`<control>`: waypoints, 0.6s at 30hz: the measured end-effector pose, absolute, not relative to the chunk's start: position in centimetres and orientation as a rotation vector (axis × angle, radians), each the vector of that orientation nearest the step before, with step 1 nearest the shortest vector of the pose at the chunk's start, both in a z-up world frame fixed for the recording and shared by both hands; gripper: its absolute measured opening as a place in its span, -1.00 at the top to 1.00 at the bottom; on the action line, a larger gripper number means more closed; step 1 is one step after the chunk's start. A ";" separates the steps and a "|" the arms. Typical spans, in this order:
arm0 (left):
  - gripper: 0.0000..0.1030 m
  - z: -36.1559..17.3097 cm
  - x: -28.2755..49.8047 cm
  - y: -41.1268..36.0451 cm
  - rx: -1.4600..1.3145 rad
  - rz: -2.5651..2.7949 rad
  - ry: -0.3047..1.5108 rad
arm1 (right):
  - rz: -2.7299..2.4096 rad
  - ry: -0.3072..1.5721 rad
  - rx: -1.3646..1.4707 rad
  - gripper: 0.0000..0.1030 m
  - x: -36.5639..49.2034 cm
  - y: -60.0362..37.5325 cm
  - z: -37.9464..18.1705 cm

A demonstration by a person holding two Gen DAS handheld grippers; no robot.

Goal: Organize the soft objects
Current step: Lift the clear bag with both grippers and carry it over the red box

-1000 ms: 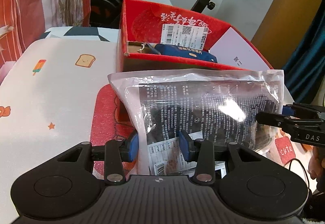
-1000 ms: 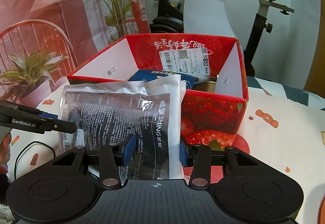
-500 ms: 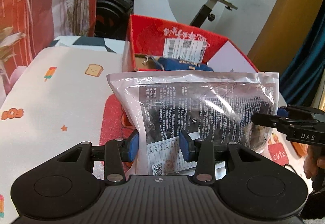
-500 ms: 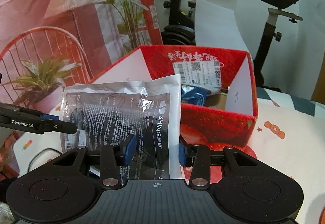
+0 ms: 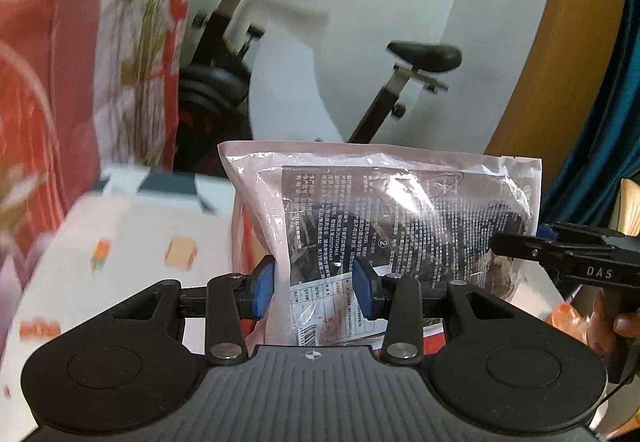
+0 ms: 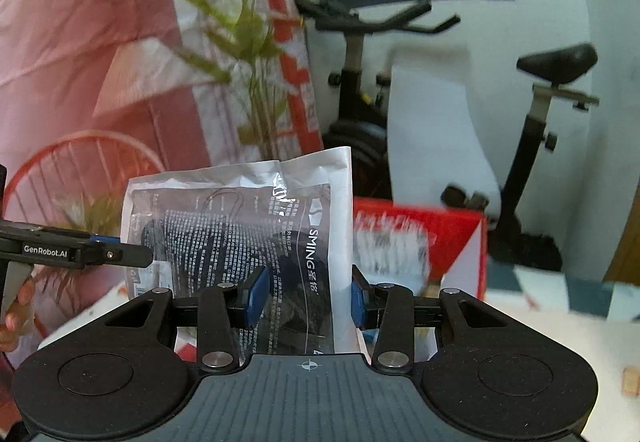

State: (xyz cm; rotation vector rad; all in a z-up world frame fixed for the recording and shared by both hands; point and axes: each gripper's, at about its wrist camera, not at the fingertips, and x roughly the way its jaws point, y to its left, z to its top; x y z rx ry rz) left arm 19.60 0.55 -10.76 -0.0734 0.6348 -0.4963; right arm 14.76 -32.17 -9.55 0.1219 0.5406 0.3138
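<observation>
A clear plastic packet (image 5: 384,217) of dark soft goods hangs in the air, held at both ends. The left hand-held gripper (image 5: 314,288) is clamped on one end, the right hand-held gripper (image 6: 306,296) on the other. Behind it sits a red box (image 6: 440,238) on the patterned table (image 5: 120,254), with an exercise bike (image 6: 360,101) beyond.

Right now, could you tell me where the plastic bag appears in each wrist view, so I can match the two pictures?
Left wrist view: the bag fills the centre, pinched at its left end by the left gripper.
Right wrist view: the bag sits centre-left, pinched at its right end by the right gripper.
Shared landmark: the exercise bike's saddle.
</observation>
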 end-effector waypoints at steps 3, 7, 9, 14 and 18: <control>0.17 -9.3 20.8 -0.6 -0.043 -0.506 0.584 | 0.299 0.500 0.114 0.26 16.0 -33.1 -7.8; 0.18 -8.1 23.2 -1.7 -0.047 -0.505 0.551 | 0.278 0.466 0.095 0.26 18.3 -34.1 -6.2; 0.19 -7.7 24.7 -2.4 -0.048 -0.501 0.541 | 0.267 0.457 0.080 0.26 19.9 -34.5 -5.8; 0.23 -8.2 28.8 -4.2 -0.021 -0.481 0.551 | 0.247 0.462 0.029 0.26 24.3 -35.3 -6.2; 0.25 -9.6 31.7 -5.8 0.056 -0.457 0.566 | 0.255 0.480 -0.035 0.27 28.1 -36.0 -7.9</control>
